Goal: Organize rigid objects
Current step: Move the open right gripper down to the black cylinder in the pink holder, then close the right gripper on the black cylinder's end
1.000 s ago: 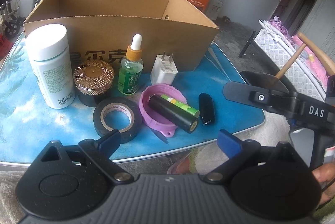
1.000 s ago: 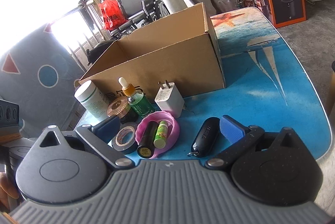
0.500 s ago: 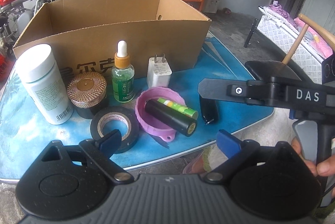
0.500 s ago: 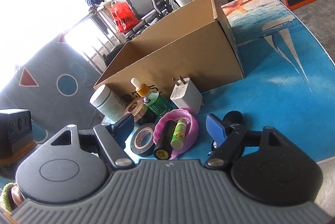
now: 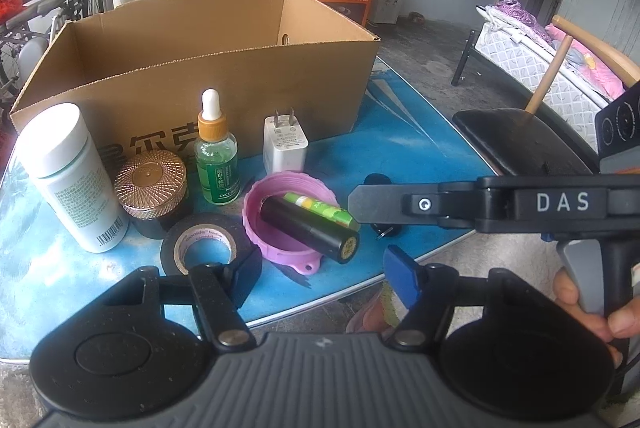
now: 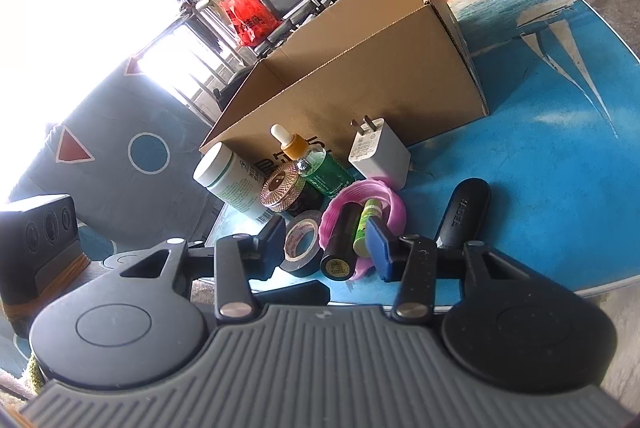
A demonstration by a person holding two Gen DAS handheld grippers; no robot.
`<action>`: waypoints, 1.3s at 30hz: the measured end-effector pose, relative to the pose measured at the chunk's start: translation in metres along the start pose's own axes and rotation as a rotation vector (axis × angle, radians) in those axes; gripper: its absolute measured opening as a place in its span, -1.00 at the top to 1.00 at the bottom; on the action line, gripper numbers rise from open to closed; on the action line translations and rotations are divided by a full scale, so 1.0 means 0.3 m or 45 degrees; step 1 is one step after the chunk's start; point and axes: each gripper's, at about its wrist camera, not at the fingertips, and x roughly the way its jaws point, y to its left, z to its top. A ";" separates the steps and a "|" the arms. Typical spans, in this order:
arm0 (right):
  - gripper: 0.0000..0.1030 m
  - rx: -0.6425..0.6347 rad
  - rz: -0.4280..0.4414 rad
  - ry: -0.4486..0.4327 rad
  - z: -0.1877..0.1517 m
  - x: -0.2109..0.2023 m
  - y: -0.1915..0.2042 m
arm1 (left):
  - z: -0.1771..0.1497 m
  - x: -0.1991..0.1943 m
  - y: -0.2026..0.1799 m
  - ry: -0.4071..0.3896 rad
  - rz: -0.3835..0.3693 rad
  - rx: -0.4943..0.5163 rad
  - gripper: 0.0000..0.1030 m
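Left wrist view: the left claw (image 5: 322, 278) sits at bottom centre, its jaws just narrowed from wide to partly apart, with nothing between them. Beyond it on the blue bench (image 5: 400, 132) stand a white pill bottle (image 5: 70, 176), a copper-lidded jar (image 5: 151, 194), a green dropper bottle (image 5: 215, 152) and a white plug adapter (image 5: 285, 144), all just before the open cardboard box (image 5: 224, 68); nearer lie a roll of black tape (image 5: 204, 242) and a pink lid (image 5: 288, 218) holding a black tube (image 5: 310, 230) and a green stick (image 5: 320, 212). The right claw's arm crosses at centre right, over a black key fob (image 5: 378, 182). Right wrist view: the right claw (image 6: 326, 240), lower centre, has likewise just been closing and stands partly apart, empty, short of the tape and pink lid. Assessment: no item yet boxed; both claws appear to be sizing for a first pickup.
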 end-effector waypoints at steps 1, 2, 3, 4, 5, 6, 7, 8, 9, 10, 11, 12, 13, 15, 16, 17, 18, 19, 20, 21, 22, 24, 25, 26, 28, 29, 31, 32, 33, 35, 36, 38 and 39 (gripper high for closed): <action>0.22 -0.001 0.001 0.008 -0.001 0.002 0.003 | -0.001 -0.001 0.003 -0.003 -0.002 -0.003 -0.26; 0.26 0.000 0.001 0.018 -0.002 0.007 0.005 | -0.002 -0.003 0.005 -0.005 -0.004 -0.006 -0.21; 0.29 0.002 0.002 0.030 -0.001 0.013 0.008 | -0.004 -0.003 0.009 -0.007 -0.011 -0.011 -0.17; 0.29 0.006 0.003 0.043 -0.001 0.021 0.009 | -0.005 -0.004 0.014 -0.010 -0.018 -0.016 -0.12; 0.30 0.010 0.003 0.057 -0.002 0.029 0.011 | -0.007 -0.004 0.021 -0.011 -0.026 -0.024 -0.09; 0.36 0.012 -0.001 0.068 -0.001 0.036 0.013 | -0.008 -0.003 0.025 -0.011 -0.034 -0.029 -0.06; 0.39 0.014 -0.010 0.082 -0.001 0.046 0.018 | -0.009 -0.001 0.031 -0.011 -0.046 -0.033 0.01; 0.41 0.017 -0.022 0.091 -0.001 0.051 0.021 | -0.010 0.001 0.035 -0.009 -0.057 -0.035 0.04; 0.42 0.021 -0.033 0.099 -0.001 0.056 0.024 | -0.012 0.004 0.038 -0.005 -0.067 -0.035 0.07; 0.43 0.025 -0.043 0.107 0.000 0.058 0.026 | -0.013 0.006 0.040 -0.001 -0.079 -0.034 0.12; 0.45 0.030 -0.054 0.113 0.001 0.060 0.028 | -0.013 0.008 0.041 0.002 -0.096 -0.030 0.13; 0.46 0.034 -0.066 0.118 0.002 0.061 0.029 | -0.014 0.009 0.040 0.003 -0.109 -0.026 0.13; 0.46 0.042 -0.080 0.124 0.004 0.063 0.028 | -0.014 0.011 0.039 0.002 -0.123 -0.019 0.13; 0.47 0.064 -0.100 0.140 0.008 0.068 0.025 | -0.013 0.015 0.035 0.003 -0.143 -0.005 0.13; 0.48 0.076 -0.105 0.149 0.009 0.072 0.024 | -0.014 0.019 0.032 0.006 -0.153 0.004 0.13; 0.49 0.085 -0.106 0.157 0.010 0.076 0.023 | -0.014 0.023 0.031 0.010 -0.158 0.010 0.13; 0.49 0.095 -0.106 0.166 0.011 0.081 0.023 | -0.013 0.026 0.031 0.013 -0.160 0.013 0.13; 0.49 0.105 -0.108 0.180 0.011 0.088 0.024 | -0.011 0.030 0.036 0.016 -0.167 0.013 0.13; 0.50 0.115 -0.108 0.193 0.012 0.094 0.025 | -0.010 0.033 0.037 0.018 -0.174 0.013 0.13; 0.50 0.128 -0.107 0.205 0.012 0.101 0.023 | -0.007 0.038 0.039 0.019 -0.178 0.014 0.13; 0.50 0.143 -0.107 0.217 0.014 0.107 0.021 | -0.006 0.038 0.041 0.019 -0.179 0.014 0.13; 0.50 0.168 -0.111 0.235 0.018 0.119 0.016 | -0.004 0.039 0.043 0.016 -0.184 0.015 0.13; 0.50 0.178 -0.112 0.243 0.022 0.126 0.014 | -0.004 0.041 0.047 0.016 -0.188 0.013 0.13; 0.50 0.188 -0.111 0.250 0.027 0.132 0.012 | -0.002 0.043 0.050 0.019 -0.191 0.010 0.13; 0.50 0.210 -0.110 0.265 0.037 0.145 0.006 | -0.001 0.046 0.057 0.022 -0.195 0.004 0.15; 0.50 0.218 -0.114 0.271 0.040 0.152 0.004 | 0.000 0.048 0.058 0.022 -0.195 0.002 0.17; 0.50 0.239 -0.125 0.292 0.046 0.168 -0.003 | 0.002 0.052 0.065 0.027 -0.199 -0.007 0.22; 0.51 0.252 -0.125 0.302 0.047 0.176 -0.008 | 0.006 0.056 0.066 0.030 -0.199 -0.010 0.23; 0.51 0.267 -0.123 0.315 0.047 0.183 -0.011 | 0.008 0.059 0.067 0.033 -0.201 -0.013 0.24; 0.53 0.303 -0.111 0.336 0.046 0.197 -0.021 | 0.008 0.065 0.068 0.042 -0.195 -0.015 0.24; 0.53 0.316 -0.106 0.348 0.046 0.204 -0.026 | 0.008 0.070 0.069 0.048 -0.194 -0.017 0.24; 0.54 0.350 -0.095 0.360 0.044 0.212 -0.037 | 0.008 0.077 0.070 0.057 -0.193 -0.026 0.24; 0.56 0.367 -0.088 0.364 0.041 0.216 -0.045 | 0.008 0.081 0.073 0.066 -0.193 -0.032 0.24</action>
